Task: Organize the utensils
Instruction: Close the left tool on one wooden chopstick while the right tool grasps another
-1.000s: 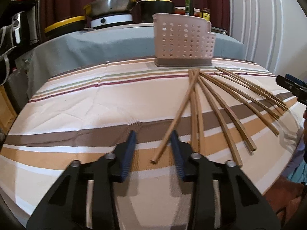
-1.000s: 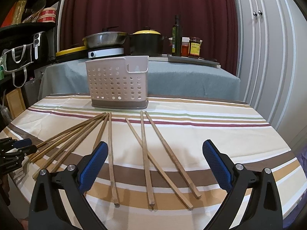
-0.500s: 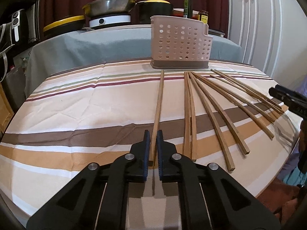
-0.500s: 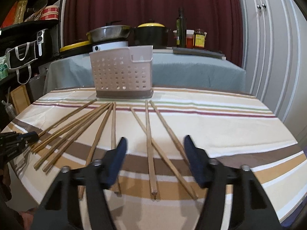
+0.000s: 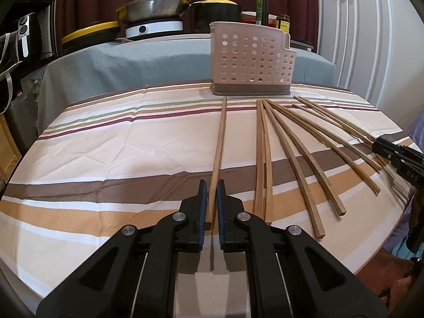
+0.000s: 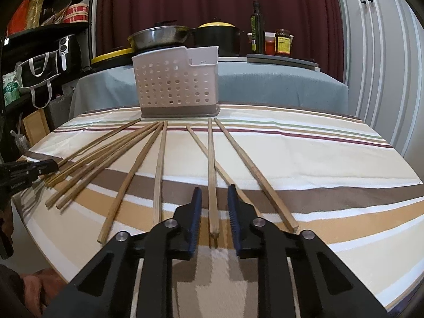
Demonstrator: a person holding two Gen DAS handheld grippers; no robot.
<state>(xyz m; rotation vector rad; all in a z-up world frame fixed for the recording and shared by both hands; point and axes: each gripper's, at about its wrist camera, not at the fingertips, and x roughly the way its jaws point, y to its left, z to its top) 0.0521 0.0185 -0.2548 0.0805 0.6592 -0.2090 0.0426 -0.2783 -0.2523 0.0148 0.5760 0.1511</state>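
Several long wooden chopsticks lie fanned on the striped tablecloth [image 5: 106, 137] in front of a white perforated utensil caddy [image 5: 251, 63] [image 6: 175, 87]. My left gripper [image 5: 211, 185] is shut on the near end of the leftmost chopstick [image 5: 219, 137], which points straight at the caddy's base. My right gripper [image 6: 214, 194] is open but narrow. Its blue pads sit on either side of the near end of one chopstick [image 6: 211, 164] without touching it. Each gripper shows at the edge of the other's view: right gripper [image 5: 397, 156], left gripper [image 6: 26, 171].
Behind the caddy stands a table with a grey cloth [image 6: 265, 84] that carries pots, a pan, bottles and jars. Dark shelves with bags [image 6: 39, 66] fill the left. White cabinet doors [image 5: 357, 39] stand at the right. The table's rounded edge runs close below both grippers.
My left gripper went from open to shut on a chopstick and swung it away from the fan, so it now points at the caddy. My right gripper narrowed and moved in around a chopstick.
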